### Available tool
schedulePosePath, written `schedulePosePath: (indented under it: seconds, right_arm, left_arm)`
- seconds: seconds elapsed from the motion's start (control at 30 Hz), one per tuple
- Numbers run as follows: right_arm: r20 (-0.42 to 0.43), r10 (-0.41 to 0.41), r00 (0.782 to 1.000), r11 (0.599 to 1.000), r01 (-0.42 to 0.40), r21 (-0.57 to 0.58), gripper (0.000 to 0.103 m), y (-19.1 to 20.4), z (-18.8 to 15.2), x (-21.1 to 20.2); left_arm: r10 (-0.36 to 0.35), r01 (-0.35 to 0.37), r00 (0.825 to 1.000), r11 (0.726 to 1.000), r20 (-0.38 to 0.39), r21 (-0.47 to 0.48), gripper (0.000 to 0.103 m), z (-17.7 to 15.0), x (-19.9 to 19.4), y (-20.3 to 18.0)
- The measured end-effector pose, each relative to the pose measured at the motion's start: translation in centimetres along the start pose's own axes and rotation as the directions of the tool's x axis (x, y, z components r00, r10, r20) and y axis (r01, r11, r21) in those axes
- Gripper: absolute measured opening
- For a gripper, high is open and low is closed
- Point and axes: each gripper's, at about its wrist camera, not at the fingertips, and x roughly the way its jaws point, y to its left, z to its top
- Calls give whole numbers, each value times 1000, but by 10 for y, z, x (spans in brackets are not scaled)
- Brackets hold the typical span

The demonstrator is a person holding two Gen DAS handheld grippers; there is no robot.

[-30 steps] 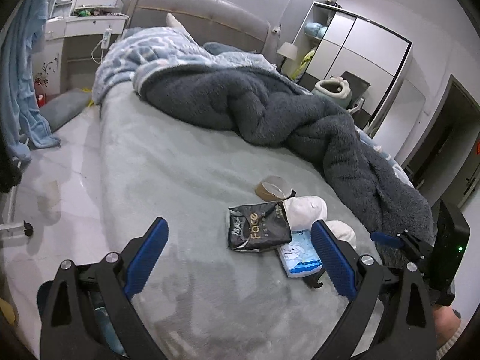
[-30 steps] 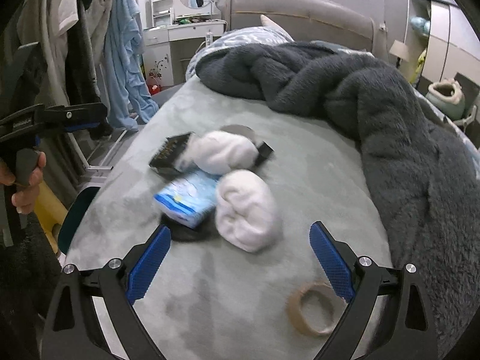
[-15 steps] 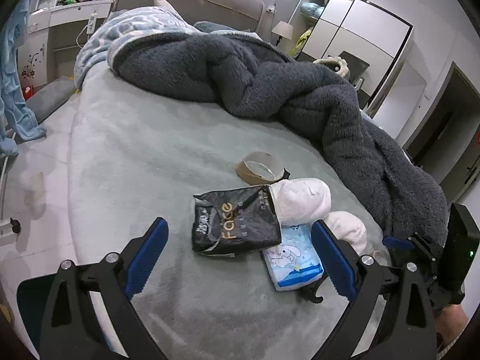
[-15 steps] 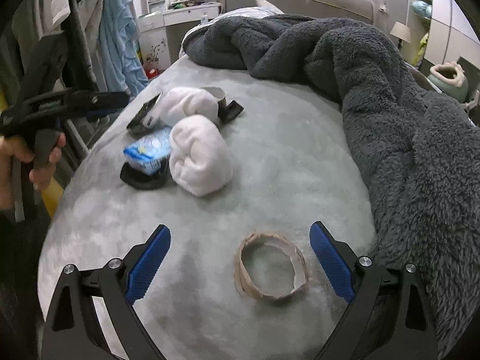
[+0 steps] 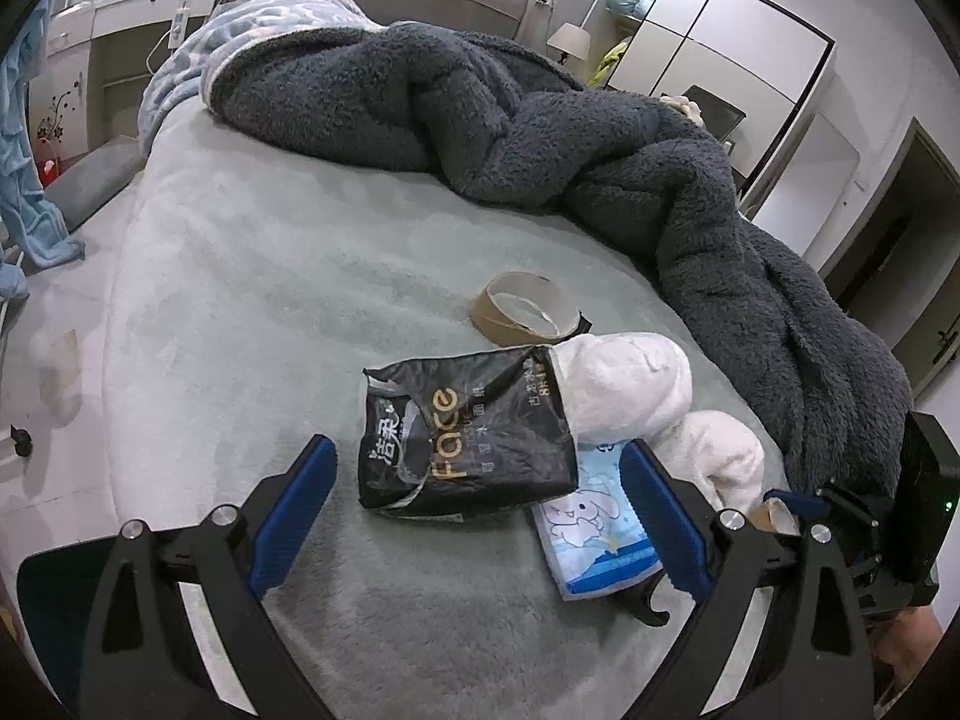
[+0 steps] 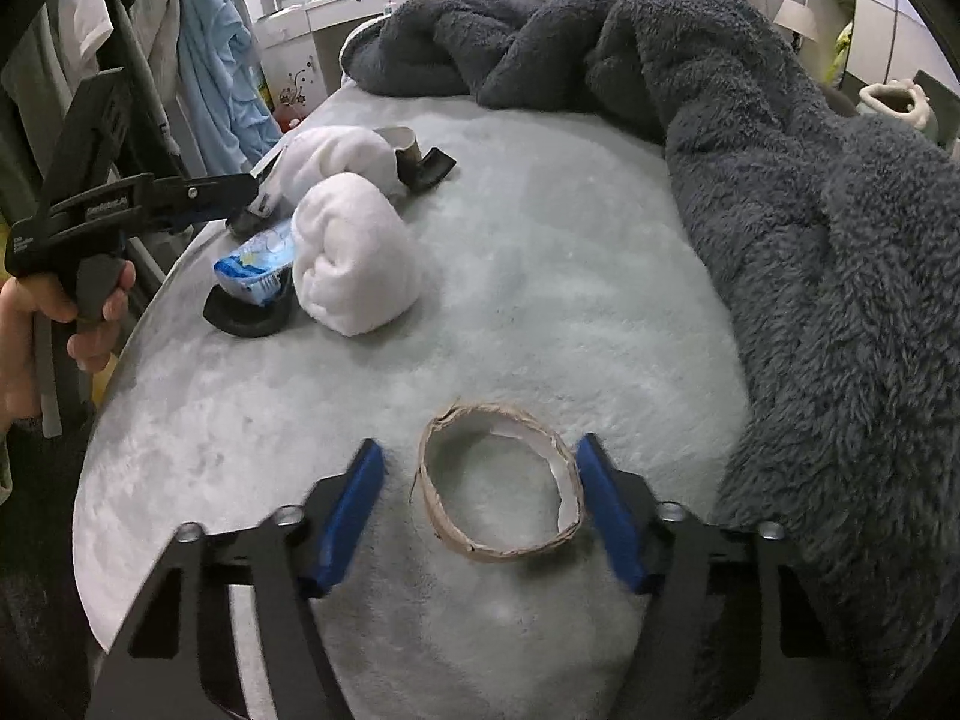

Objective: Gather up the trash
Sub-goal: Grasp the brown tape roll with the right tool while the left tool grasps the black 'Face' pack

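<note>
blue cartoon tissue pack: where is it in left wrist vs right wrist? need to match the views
Left wrist: blue cartoon tissue pack sits lower right of centre, just inside the left gripper's right finger, partly under the black Face tissue bag.
Right wrist: the pack is at mid-left, against the left side of the nearer white sock roll.
Shared landmark: that white sock roll, right of the pack in both views.

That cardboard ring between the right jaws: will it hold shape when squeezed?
Probably not. The cardboard ring has a thin wall, already oval with a frayed rim, so it likely flattens. It looks light. The right hand-held gripper straddles it, jaws open; on its flat side, it shouldn't roll.
</note>
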Motion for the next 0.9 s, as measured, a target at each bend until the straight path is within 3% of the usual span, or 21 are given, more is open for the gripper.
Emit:
schedulePosePath:
  seconds: [0.17,0.5,0.9]
  right_arm:
    - [-2,-13,1000,1000,13,-7,48,1,1,-2]
    - [46,2,999,1000,-1,-19,46,6,5,-14]
    - [147,62,987,998,-64,8,46,34,43,-33]
  left_arm:
    - [-4,4,1000,1000,-11,-9,87,-1,4,0]
    - [26,-26,999,1000,-24,-10,73,-2,10,0]
    - [62,-62,998,998,17,24,72,-2,-14,-5]
